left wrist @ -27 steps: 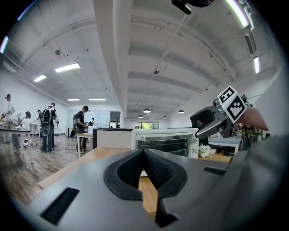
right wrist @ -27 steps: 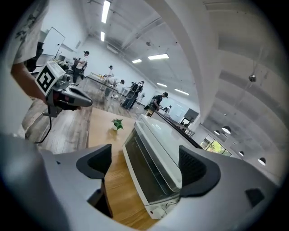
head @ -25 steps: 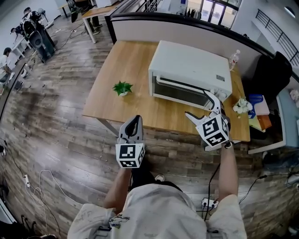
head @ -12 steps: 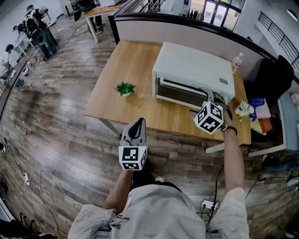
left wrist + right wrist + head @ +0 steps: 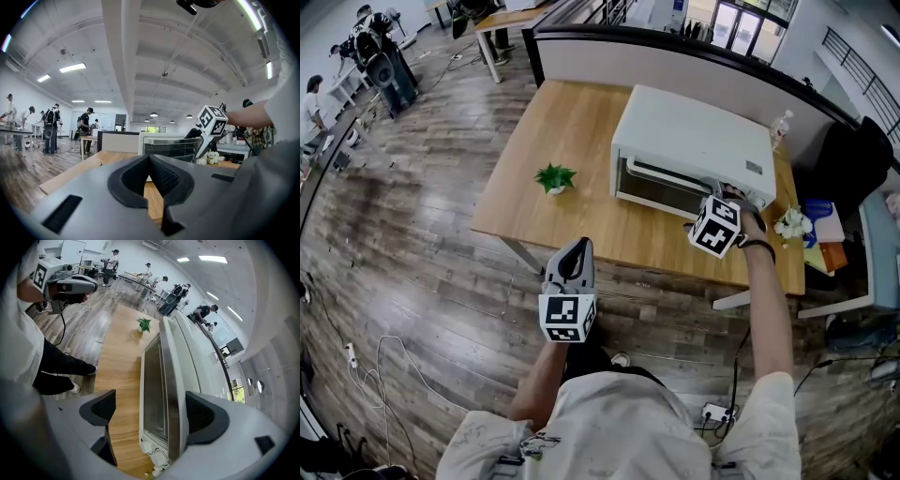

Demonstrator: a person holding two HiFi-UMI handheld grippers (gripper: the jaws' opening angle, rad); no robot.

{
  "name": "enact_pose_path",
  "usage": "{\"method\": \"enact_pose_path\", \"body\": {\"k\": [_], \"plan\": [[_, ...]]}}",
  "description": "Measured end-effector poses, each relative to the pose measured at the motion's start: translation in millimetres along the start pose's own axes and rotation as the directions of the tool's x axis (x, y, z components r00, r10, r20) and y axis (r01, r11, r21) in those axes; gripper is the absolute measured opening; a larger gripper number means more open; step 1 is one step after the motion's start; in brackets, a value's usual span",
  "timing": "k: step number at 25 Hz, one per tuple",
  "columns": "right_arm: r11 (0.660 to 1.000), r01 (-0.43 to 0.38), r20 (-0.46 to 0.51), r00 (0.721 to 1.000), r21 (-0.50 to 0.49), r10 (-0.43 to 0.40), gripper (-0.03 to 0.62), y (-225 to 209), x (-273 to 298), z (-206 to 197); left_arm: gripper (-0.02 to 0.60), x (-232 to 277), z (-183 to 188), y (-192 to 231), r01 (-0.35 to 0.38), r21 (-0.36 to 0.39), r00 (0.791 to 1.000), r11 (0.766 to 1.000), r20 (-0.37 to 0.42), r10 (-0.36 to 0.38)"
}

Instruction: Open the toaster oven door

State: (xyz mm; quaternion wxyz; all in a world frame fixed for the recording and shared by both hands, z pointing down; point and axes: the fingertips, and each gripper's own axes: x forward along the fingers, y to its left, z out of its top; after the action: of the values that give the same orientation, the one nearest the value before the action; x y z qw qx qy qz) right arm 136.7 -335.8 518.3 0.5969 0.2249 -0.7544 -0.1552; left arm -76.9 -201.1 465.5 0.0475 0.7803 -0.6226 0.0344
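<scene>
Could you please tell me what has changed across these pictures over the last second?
The right gripper moved forward from the near edge of the table to the front right corner of the toaster oven. Its jaws stand apart either side of the front by the knobs, gripping nothing. The left gripper stayed low and shut, the door closed, the plant unmoved.

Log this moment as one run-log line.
stage: pre-grasp | toaster oven door: shut | right claw: open, straddling door's top edge by the knobs | left claw: shut, empty, short of the table
</scene>
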Motion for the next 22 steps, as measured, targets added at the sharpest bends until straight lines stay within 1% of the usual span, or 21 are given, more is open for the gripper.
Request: {"method": "enact_pose_path", "body": {"k": [3, 6, 7, 13, 22], "plan": [[0.999, -0.03, -0.048, 0.998, -0.013, 0.029, 0.477, 0.3, 6.4, -3.3, 0.015, -0.3, -0.5, 0.0, 0.001, -0.001, 1.0, 1.0, 0.001, -0.001], [0.998, -0.023, -0.108, 0.994, -0.064, 0.016, 0.477, -0.4, 15.2, -10.8, 0.015, -1.6, -2.3, -1.1, 0.002, -0.001, 1.0, 1.0, -0.004, -0.002], [0.997, -0.02, -0.111, 0.994, -0.069, 0.012, 0.466, -0.7, 16.7, -12.1, 0.014, -2.2, -3.7, -0.3, 0.0, -0.003, 1.0, 1.0, -0.007, 0.0], [0.998, -0.011, -0.096, 0.995, -0.064, 0.005, 0.46, -2.2, 16.4, -10.8, 0.015, -4.6, -12.3, 6.2, -0.015, -0.015, 1.0, 1.0, -0.027, 0.015], [0.998, 0.01, -0.093, 0.996, -0.068, -0.016, 0.457, -0.8, 15.5, -10.1, 0.015, -2.0, -4.9, 3.9, -0.007, -0.004, 1.0, 1.0, -0.015, 0.007]]}}
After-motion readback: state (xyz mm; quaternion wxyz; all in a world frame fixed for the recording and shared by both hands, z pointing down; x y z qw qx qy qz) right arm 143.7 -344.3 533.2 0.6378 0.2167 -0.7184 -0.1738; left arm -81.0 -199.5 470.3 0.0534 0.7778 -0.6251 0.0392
